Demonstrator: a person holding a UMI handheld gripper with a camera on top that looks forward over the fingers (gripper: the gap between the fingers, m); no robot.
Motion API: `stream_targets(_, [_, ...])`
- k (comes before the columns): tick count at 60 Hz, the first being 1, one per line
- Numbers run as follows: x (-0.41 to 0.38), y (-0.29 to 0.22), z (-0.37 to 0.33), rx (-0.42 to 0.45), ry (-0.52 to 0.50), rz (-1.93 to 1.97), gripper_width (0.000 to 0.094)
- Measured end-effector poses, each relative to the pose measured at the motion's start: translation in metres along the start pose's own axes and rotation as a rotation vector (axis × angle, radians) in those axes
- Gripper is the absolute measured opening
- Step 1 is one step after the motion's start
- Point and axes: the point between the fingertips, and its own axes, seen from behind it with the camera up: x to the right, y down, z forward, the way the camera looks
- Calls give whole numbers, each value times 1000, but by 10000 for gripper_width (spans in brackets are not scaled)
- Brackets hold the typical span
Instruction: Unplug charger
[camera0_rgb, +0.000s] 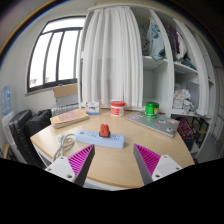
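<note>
Nearest, the gripper (113, 163) stood wide apart and empty, its magenta pads (81, 158) raised above a pale wooden table (160, 150). Just ahead of the fingers lay a white power strip (100, 137) with a reddish charger (106, 130) plugged in upright. White cable (66, 146) coiled beside the left finger. Beyond sat a red-lidded container (117, 107) and a green one (151, 108), then white curtains (112, 55) and a window (56, 52). The unsecured strip would likely lift with the charger if pulled straight up, and the cable could snag. No writing was legible
</note>
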Motion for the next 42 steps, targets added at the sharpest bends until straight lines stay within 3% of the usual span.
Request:
stream_targets(20, [-25, -18, 112, -24, 59, 11, 775])
stream_targets(23, [-24, -10, 123, -53, 72, 27, 680])
stream_targets(26, [-25, -7, 127, -70, 76, 50, 494])
stream_targets(28, [-31, -7, 128, -64, 62, 45, 280])
stream_targets(42, [-29, -6, 125, -38, 71, 1, 172])
